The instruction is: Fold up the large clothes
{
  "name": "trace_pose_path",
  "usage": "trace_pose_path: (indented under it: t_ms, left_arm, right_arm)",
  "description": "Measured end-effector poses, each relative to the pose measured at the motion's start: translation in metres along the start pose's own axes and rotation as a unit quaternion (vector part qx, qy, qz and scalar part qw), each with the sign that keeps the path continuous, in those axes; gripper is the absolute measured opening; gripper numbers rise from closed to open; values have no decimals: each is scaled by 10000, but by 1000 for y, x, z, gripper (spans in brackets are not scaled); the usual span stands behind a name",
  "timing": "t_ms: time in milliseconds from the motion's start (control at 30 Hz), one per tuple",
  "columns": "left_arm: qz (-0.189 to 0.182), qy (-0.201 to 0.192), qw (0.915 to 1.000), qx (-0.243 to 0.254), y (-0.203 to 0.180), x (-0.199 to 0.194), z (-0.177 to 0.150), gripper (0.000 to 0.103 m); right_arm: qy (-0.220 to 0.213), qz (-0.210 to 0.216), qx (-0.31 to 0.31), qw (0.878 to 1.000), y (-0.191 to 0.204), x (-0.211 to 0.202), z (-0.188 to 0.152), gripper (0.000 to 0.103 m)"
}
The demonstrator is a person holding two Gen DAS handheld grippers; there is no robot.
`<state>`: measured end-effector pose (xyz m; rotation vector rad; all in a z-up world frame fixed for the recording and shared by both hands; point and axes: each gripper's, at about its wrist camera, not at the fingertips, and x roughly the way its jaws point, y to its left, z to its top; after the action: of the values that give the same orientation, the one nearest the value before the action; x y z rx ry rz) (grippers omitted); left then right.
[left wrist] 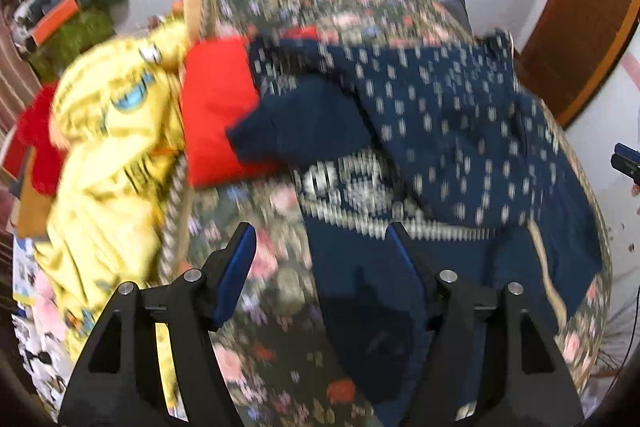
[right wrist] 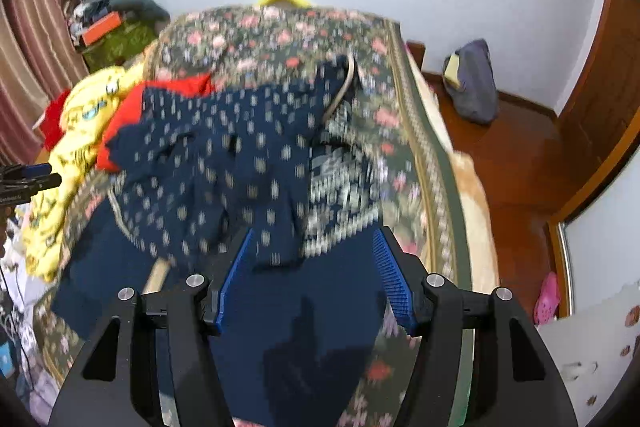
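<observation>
Navy clothing (left wrist: 452, 115) lies spread over a bed covered with a floral bedspread (left wrist: 256, 267), its dotted upper part rumpled and its plain lower part reaching toward the cameras.

Going left to right in the left wrist view: a striped curtain (left wrist: 16, 83) at the edge, a heap of boxes and cloth (left wrist: 68, 11) against the wall, a yellow printed garment (left wrist: 116, 155) draped along the bed's left side, then a red cloth (left wrist: 218, 111) just beside it and touching the navy clothing's dark sleeve. The left gripper (left wrist: 322, 259) hovers above the bed with its blue-padded jaws apart and nothing between them; one finger hangs over the floral bedspread, the other over the plain navy cloth. A wooden door (left wrist: 580, 39) stands at far right (both views are blurred).

In the right wrist view the left gripper shows as a small dark tip at the left edge. The navy clothing fills the middle of the bed, with a white patterned band (right wrist: 344, 187) on its right part. The right gripper (right wrist: 314, 275) hangs over the plain navy cloth, jaws apart and empty. Right of the bed, a grey bag (right wrist: 472, 83) sits on the wooden floor (right wrist: 520, 163) by the wall, and a pink shoe (right wrist: 546, 297) lies nearer.
</observation>
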<state>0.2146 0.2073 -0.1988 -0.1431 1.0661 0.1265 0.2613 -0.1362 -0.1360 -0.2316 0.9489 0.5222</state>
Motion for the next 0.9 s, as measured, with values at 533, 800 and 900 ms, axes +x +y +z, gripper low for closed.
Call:
trace_pose_path:
  t_ms: [533, 800, 900]
  left_arm:
    - [-1246, 912, 9807, -1197, 4, 55, -81, 68]
    - [-1831, 1043, 9652, -1548, -4, 56, -90, 68]
    - [-1850, 978, 9662, -1504, -8, 53, -90, 68]
  right_arm:
    - [1084, 420, 766, 9903, -25, 50, -78, 57]
    - [868, 748, 1051, 9878, -29, 52, -78, 60]
    - [828, 817, 1065, 9875, -31, 49, -81, 54]
